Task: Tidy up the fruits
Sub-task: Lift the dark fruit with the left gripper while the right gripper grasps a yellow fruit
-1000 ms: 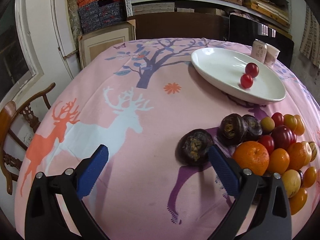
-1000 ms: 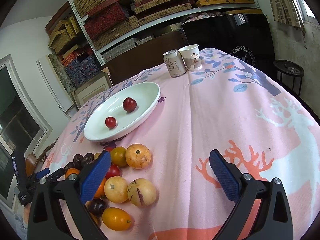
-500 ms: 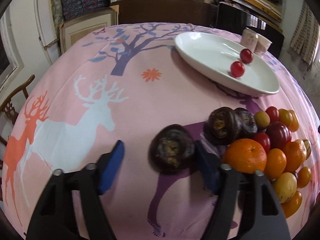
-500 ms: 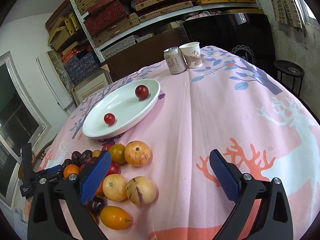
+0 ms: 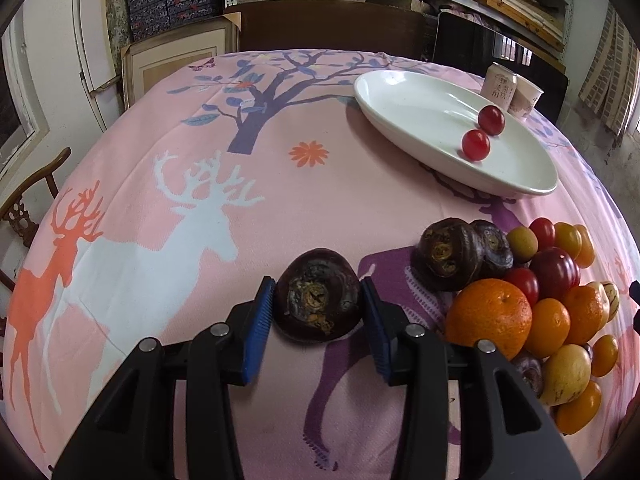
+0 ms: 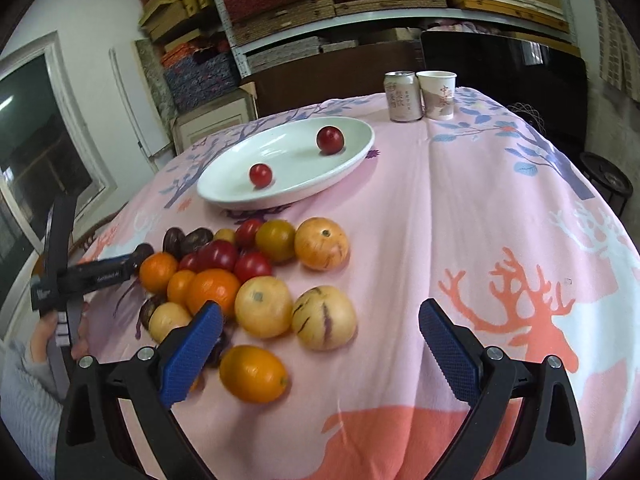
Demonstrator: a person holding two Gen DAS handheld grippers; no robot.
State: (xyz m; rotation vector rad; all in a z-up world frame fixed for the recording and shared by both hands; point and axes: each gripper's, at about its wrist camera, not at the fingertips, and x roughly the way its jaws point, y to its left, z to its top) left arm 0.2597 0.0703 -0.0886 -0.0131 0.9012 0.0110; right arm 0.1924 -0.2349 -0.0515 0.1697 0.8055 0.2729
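A pink deer-print tablecloth covers the table. At its far side sits a white oval dish holding two red fruits. Nearer lies the fruit pile (oranges, tomatoes, yellow melons). The right gripper hangs released, nothing between its jaws. The left gripper is closing, blue pads touching a dark water chestnut left of the pile.

Counts: white dish ×1 w/ 2 red cherry tomatoes; drink can ×1; paper cup ×1; oranges approx. 3; dark water chestnuts at least 3 (1 apart, 2 by the fruit pile); striped pale melons approx. 3.
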